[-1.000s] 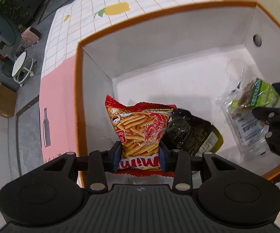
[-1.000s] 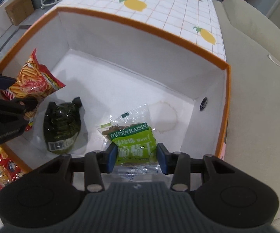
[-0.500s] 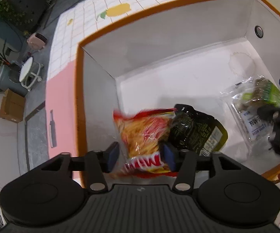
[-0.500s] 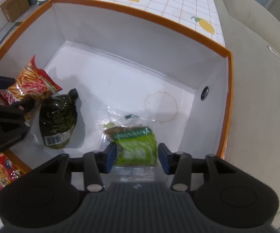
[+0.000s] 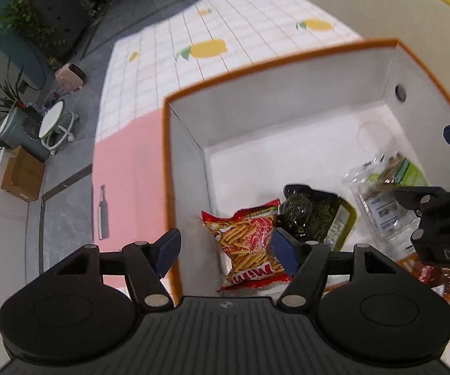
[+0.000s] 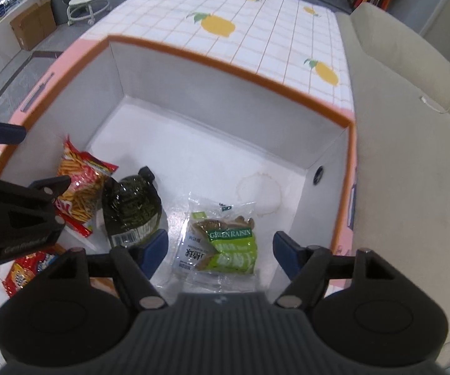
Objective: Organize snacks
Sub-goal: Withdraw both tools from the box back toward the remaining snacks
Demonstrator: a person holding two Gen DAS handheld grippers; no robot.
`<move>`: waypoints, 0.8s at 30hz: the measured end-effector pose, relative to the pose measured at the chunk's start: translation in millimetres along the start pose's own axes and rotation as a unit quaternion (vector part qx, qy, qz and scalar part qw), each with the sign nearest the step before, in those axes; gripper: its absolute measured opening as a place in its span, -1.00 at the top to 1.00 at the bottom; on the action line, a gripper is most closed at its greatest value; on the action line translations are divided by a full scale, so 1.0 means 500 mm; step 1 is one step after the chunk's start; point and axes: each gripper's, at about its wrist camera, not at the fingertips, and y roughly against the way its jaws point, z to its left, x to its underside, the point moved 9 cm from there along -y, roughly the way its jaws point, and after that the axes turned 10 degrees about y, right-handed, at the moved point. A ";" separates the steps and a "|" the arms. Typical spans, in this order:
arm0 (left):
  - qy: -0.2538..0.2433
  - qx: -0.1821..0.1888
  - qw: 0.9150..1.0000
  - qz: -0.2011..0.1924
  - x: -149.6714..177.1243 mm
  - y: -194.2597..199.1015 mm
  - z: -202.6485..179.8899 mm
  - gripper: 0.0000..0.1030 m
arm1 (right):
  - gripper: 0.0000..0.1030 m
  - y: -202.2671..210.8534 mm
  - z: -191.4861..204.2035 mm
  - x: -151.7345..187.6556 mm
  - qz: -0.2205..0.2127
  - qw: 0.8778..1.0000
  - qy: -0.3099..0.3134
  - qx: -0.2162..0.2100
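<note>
Both the left gripper [image 5: 226, 251] and right gripper [image 6: 220, 251] hung spread and empty above the orange-rimmed box [image 6: 225, 59], where three snack packets [image 6: 125, 209] lay along its near wall, its far floor bare.

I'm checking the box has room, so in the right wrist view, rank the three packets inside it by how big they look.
1. Green raisin packet, nearest the camera.
2. Dark green packet and red snack bag: unsure, since the left tool hides part of the bag.

We see a lived-in home or common room — a beige sofa [image 6: 406, 143] beside a lemon-print tablecloth [image 6: 256, 34], potted plants [image 5: 34, 22], a cardboard box [image 5: 22, 173] on the floor.
</note>
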 end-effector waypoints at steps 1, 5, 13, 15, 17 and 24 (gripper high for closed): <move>0.003 0.003 1.000 -0.007 -0.001 0.014 0.003 -0.52 | -0.39 0.013 -0.003 -0.001 -0.005 1.000 -0.004 0.001; 0.008 0.011 0.999 -0.041 -0.001 0.077 0.012 -0.52 | -0.39 0.069 -0.006 0.001 -0.031 0.999 -0.018 0.001; 0.042 0.053 0.992 -0.111 0.015 0.222 0.019 -0.52 | -0.39 0.213 0.006 0.039 -0.112 0.993 -0.044 0.005; 0.049 0.062 0.988 -0.131 0.025 0.258 0.017 -0.52 | -0.39 0.244 0.013 0.055 -0.129 0.991 -0.045 0.007; 0.054 0.072 0.985 -0.150 0.039 0.294 0.014 -0.52 | -0.39 0.276 0.019 0.077 -0.147 0.988 -0.049 0.010; 0.064 0.091 0.974 -0.200 0.107 0.381 0.003 -0.51 | -0.39 0.360 0.032 0.162 -0.193 0.979 -0.070 0.020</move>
